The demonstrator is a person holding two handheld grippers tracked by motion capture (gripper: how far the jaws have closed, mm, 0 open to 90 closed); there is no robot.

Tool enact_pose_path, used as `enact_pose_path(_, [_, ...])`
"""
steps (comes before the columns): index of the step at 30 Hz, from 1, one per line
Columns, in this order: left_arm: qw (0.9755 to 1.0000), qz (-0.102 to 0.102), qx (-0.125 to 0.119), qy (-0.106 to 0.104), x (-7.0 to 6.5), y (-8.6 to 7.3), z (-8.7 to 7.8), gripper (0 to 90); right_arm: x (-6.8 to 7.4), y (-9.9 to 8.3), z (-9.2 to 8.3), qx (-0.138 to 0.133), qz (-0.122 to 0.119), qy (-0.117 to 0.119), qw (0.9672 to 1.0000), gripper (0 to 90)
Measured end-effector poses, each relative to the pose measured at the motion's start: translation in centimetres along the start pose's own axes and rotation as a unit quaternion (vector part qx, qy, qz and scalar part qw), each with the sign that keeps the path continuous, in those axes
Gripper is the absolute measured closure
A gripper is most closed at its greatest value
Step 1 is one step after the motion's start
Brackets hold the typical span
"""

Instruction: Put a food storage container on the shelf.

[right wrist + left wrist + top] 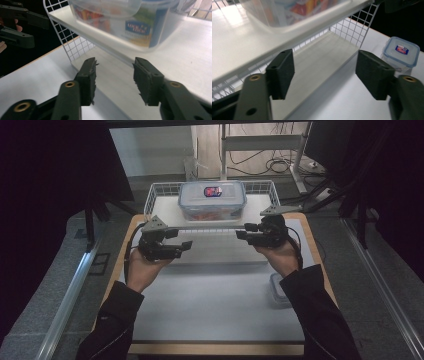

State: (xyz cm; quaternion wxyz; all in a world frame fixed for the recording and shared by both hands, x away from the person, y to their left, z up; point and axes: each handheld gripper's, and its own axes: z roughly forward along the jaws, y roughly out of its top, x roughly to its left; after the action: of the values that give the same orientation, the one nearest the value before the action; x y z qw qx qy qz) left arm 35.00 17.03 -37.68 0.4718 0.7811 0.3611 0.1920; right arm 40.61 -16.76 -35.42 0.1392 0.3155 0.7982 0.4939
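Two tongs at work, both parted and holding nothing. Left tongs (183,239): jaws well apart, pads bare, aimed at the front edge of the wire shelf (165,189) from about 9 o'clock of the surface (215,305). Right tongs (243,230): jaws roughly half open, likewise empty, facing that same edge from about 3 o'clock. Seen along the left tongs (324,72) and the right tongs (115,75) alike, only shelf board and wire grid between the pads, no contact with either.

Large lidded box (212,200) — clear walls, blue clips, red and orange contents inside — resting on the upper board of the shelf at 12 o'clock, flat and upright, lid on. Same box looming close above the jaws from the left (274,12) and from the right (120,22), untouched by either pair.

Judging by that: shelving of the big box looks done, with the grip let go and both hands just short of the rack. Probably left to do — the small lidded box (280,291), lying on the surface near 4 o'clock by the right sleeve, well apart from the shelf and from both tongs; also visible past the left pads (402,51). Lower level of the shelf bare as far as can be seen, so possibly room there for it.
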Motion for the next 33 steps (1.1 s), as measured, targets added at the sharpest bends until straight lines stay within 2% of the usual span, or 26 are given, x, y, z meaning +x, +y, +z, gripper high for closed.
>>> enact_pose_path(4, [1.0000, 0.006, 0.002, 0.007, -0.6, -0.8, -0.1, 24.8, 0.3, -0.7, -0.4, 0.002, -0.005, -0.002, 1.0000, 44.9])
enact_pose_path(8, [1.0000, 0.003, 0.002, 0.006, -0.9, -1.5, -0.4, 20.5, 0.5, -1.4, -0.7, -0.003, -0.006, -0.001, 1.0000, 39.6])
enact_pose_path(14, [1.0000, 0.002, 0.007, 0.005, -1.6, -2.8, -0.5, 18.3, 0.9, -2.4, -1.2, -0.001, -0.011, 0.004, 0.9999, 33.3])
enact_pose_path(24, [0.9999, 0.010, 0.012, 0.000, -3.2, -4.8, -0.8, 13.4, 2.2, -4.2, -1.5, 0.009, -0.042, -0.001, 0.9991, 24.6])
enact_pose_path(33, [0.9997, 0.017, 0.018, 0.003, -4.4, -7.1, -0.9, 10.1, 2.4, -6.2, -1.9, 0.015, -0.040, -0.009, 0.9991, 16.9])
